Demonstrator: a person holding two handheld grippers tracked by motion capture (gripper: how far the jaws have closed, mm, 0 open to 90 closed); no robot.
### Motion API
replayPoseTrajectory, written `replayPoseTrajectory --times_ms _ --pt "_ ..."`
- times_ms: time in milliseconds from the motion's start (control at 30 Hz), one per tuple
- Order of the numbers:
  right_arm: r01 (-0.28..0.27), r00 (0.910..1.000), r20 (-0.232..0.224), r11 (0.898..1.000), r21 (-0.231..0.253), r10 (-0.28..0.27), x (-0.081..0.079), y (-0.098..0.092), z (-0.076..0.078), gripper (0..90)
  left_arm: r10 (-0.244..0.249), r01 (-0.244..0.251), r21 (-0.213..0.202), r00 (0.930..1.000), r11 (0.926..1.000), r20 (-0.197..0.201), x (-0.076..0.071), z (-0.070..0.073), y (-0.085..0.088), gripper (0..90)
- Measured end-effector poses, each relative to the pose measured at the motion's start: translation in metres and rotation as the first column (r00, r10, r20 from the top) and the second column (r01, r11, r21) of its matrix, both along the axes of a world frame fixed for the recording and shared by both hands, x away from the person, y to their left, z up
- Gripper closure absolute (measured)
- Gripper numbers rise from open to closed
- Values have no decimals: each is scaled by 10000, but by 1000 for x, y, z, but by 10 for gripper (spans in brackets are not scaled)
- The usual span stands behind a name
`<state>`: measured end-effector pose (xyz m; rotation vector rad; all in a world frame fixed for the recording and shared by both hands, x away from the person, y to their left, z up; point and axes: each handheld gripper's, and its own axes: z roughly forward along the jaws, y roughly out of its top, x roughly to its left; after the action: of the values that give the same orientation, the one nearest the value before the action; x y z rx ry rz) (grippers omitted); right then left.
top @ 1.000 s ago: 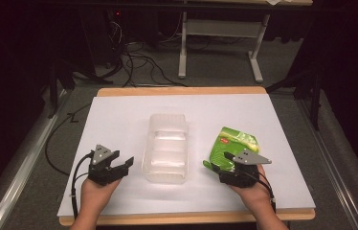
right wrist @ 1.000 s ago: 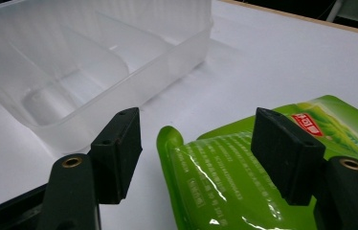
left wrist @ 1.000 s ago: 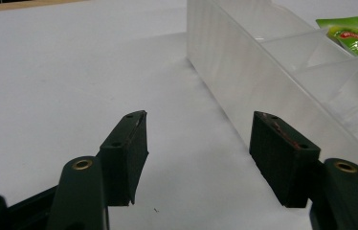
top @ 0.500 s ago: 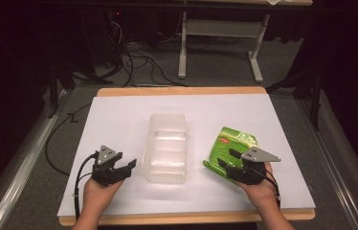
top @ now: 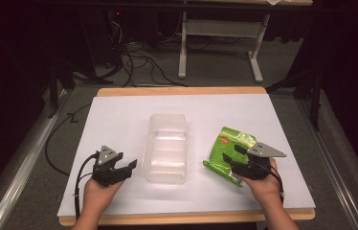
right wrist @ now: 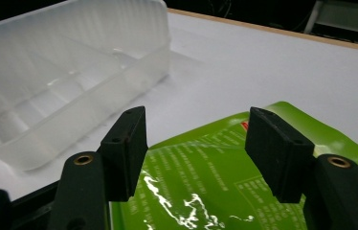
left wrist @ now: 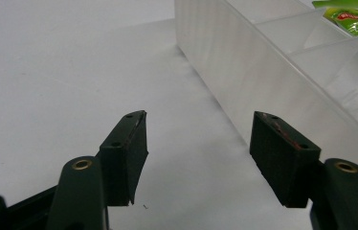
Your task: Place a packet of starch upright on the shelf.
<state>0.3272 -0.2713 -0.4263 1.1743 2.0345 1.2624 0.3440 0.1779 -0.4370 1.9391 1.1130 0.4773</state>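
White table sheet (top: 119,124), dark room behind. My right gripper (right wrist: 194,139) over near end of green packet (right wrist: 215,187), jaws apart, just closing a little, pads not pressing; packet flat just right of clear tray (top: 166,146). My left gripper (left wrist: 198,143) jaws apart, nothing between, just left of tray. Risk, my judgement: glossy flat film gives pads no edge, may slip or crumple; lifting wide could strike tray wall, shove tray.
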Motion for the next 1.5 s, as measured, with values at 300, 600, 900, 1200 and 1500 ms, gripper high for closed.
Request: replayPoseTrajectory --times_ms 300,600,900,1200,1500 --pt "883 9954 -392 9959 178 -876 24 -14 1 370 -54 54 -38 10000 10000 5 0 0 -1 381" --pt "1548 9865 -598 9874 320 -1527 49 -33 3 379 -98 98 -50 9999 9999 47 0 0 0 379" --pt "2359 9667 -1092 9714 285 -2316 64 -67 -8 374 -129 129 -53 9999 9999 9 0 -2 -2 378" --pt "2860 9419 -1881 9581 151 -2782 66 -91 -25 384 -296 296 141 9996 9995 -28 0 -3 -5 378" --pt "2955 9200 -2803 9546 375 -2738 74 -99 -43 381 -566 573 287 9981 9979 -259 0 -6 -9 374"
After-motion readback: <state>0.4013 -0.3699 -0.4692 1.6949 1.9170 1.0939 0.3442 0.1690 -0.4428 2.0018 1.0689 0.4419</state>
